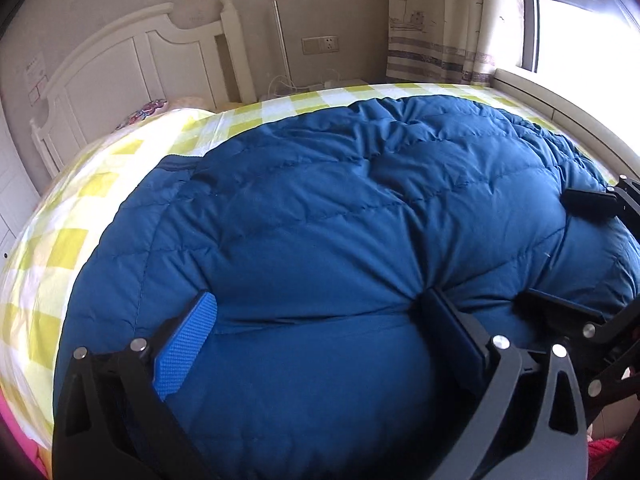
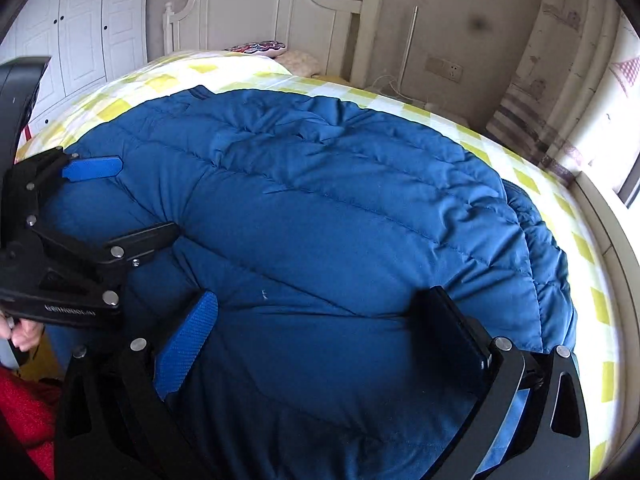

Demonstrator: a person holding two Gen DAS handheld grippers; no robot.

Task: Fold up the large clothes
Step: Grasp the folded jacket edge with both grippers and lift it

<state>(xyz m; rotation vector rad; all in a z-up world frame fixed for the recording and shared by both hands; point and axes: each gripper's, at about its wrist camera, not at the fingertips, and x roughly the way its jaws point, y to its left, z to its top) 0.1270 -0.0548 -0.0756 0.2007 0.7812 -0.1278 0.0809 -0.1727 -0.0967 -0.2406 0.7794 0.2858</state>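
Note:
A large blue quilted down jacket (image 1: pixel 320 208) lies spread on the bed and fills most of both views (image 2: pixel 320 200). My left gripper (image 1: pixel 320 312) is open, its fingers wide apart and pressed against the jacket's near folded edge. My right gripper (image 2: pixel 320 312) is open in the same way on the jacket's near edge, to the right of the left one. The right gripper also shows at the right edge of the left wrist view (image 1: pixel 560 248), and the left gripper shows at the left of the right wrist view (image 2: pixel 132 200). Neither pair of fingers closes on fabric.
The bed has a yellow and white checked sheet (image 1: pixel 60 240) and a white headboard (image 1: pixel 120 60) at the far end. A pillow (image 2: pixel 296 60) lies by the headboard. A window and curtain (image 1: pixel 460 20) are on the right, white wardrobes (image 2: pixel 80 20) on the left.

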